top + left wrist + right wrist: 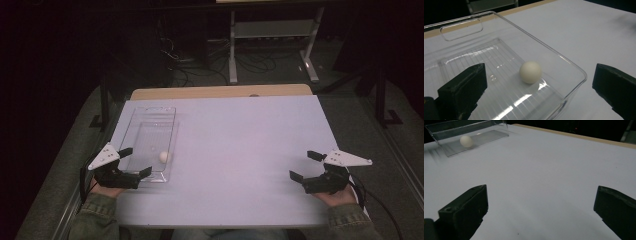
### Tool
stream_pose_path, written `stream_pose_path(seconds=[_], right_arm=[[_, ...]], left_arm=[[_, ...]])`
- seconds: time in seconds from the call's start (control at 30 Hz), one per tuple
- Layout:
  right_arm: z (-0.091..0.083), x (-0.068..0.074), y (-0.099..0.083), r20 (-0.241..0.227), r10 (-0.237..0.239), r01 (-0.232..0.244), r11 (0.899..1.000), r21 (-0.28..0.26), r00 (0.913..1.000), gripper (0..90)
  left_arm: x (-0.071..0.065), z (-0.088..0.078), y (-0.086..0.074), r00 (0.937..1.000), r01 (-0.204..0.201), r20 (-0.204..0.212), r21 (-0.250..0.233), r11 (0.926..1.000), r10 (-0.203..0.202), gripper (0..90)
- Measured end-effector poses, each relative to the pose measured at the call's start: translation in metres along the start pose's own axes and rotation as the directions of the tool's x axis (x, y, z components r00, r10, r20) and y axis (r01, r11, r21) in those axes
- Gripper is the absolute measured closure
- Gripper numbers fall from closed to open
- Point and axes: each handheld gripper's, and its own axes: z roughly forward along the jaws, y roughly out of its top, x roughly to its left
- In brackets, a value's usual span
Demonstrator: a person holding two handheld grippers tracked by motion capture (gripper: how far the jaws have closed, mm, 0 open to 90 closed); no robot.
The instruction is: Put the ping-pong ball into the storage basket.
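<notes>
The left claw (pixel 135 161) sits at the near left of the tabletop (pixel 240 145), its jaws spread wide and gripping nothing. In the left gripper view one jaw stands over the floor of the clear tray (pixel 574 67) and the other outside its near corner, so the claw straddles the tray wall. The white ball (pixel 530 72) lies just ahead, between the two jaws and a little beyond them, resting on the tray's ribbed floor near the near end. The tray's long axis runs away from the person, and its far end carries a handle cutout (pixel 461 29).

The right claw (pixel 306 165) rests at the near right, jaws also spread and empty, with bare tabletop ahead of it; the ball is well apart from it, across the tabletop. The left hand is therefore much the nearer.

Counted: one ball, one tray, two claws.
</notes>
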Motion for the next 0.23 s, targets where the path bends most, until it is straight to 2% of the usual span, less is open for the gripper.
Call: stream_pose_path(seconds=[0.23], right_arm=[[0.0004,-0.0004,-0.0002,-0.003,0.000,0.000,1.000,0.000,1.0000,0.0]], left_arm=[[-0.0005,-0.0035,0.0012,0.9999,-0.003,-0.012,-0.020,0.9998,0.003,0.0]])
